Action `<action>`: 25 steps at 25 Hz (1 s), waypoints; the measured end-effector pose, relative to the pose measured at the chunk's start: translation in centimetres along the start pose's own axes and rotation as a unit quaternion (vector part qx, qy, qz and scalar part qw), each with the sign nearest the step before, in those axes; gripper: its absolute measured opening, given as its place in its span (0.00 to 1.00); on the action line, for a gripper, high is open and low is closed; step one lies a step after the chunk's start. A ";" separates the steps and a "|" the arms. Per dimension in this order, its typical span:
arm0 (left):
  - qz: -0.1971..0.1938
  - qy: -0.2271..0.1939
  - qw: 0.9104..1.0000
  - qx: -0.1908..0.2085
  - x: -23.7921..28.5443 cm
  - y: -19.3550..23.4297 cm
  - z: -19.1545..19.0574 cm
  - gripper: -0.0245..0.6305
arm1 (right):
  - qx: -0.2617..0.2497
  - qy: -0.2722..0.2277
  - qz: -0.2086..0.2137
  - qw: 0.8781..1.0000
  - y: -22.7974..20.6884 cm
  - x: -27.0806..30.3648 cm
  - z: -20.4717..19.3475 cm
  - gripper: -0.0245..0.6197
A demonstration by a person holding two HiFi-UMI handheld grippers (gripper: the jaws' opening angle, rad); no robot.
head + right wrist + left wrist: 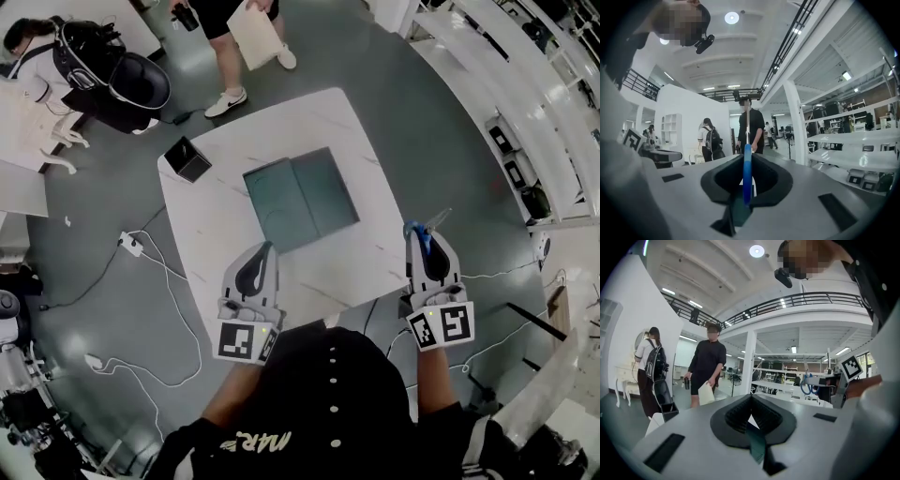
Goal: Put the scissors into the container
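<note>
Pinching blue scissors [747, 174] [415, 230] in the right gripper [419, 246], with both grey jaws squeezed on the smooth, rounded plastic handle. Showing up edge-on in the right gripper view as one thin blue strip standing straight between the jaws, with a skinny, shiny metal blade poking up past it. Held at the near right edge of the table [225, 225], well apart from the container [302, 199], a shallow dark grey-green box with two smooth square halves lying side by side in the middle of the white, square, round-cornered table top.

Carrying nothing in the left gripper [268, 249], with its jaws pressed together into a point. Hanging over the near side of the table, close to the container's nearest corner.

Made of smooth pale grey plastic, both grippers, with dark ribbed hollows around the jaws. Wearing a white cube with black square markers at the back of each one.

Sharing the table with a small hollow black box [188, 159] on the far left corner. Facing a person [228, 66] in dark clothes and white shoes beyond the table, with a flat tan sheet [255, 36] in one hand. Standing over a shiny grey floor [422, 112], with long white shelves [487, 66] off to the right.
</note>
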State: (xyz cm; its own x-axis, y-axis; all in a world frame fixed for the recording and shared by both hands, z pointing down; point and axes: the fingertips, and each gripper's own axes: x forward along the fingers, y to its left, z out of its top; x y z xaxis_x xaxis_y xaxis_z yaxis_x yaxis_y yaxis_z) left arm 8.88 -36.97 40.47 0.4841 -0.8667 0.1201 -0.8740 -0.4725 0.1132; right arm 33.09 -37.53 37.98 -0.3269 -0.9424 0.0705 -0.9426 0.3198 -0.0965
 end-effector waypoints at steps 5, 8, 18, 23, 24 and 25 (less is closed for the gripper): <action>0.016 0.014 0.999 -0.029 0.8 3.5 -2.3 0.08 | 0.020 0.039 0.055 0.998 1.9 6.7 -2.6 0.12; 0.022 0.026 0.999 -0.038 1.1 4.6 -3.1 0.08 | 0.028 0.063 0.093 0.993 3.0 10.0 -3.4 0.12; 0.121 0.046 0.990 -0.057 3.6 3.6 -3.8 0.08 | 0.073 0.146 0.211 0.964 1.6 15.6 -7.5 0.12; 0.170 0.056 0.982 -0.067 4.8 3.3 -5.3 0.08 | 0.111 0.198 0.263 0.937 2.6 18.7 -12.7 0.12; 0.174 0.057 0.981 -0.069 5.1 3.2 -5.7 0.08 | 0.119 0.211 0.270 0.932 2.7 19.4 -13.8 0.12; 0.178 0.058 0.980 -0.071 5.3 3.1 -6.1 0.08 | 0.127 0.224 0.276 0.926 2.9 20.0 -15.0 0.12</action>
State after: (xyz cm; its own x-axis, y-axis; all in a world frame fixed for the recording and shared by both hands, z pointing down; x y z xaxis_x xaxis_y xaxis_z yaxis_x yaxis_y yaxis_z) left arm 8.94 -42.06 47.47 0.1573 -0.9446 0.2879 -0.9780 -0.1087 0.1778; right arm 22.76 -53.95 54.01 -0.8028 -0.4891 0.3409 -0.5962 0.6533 -0.4666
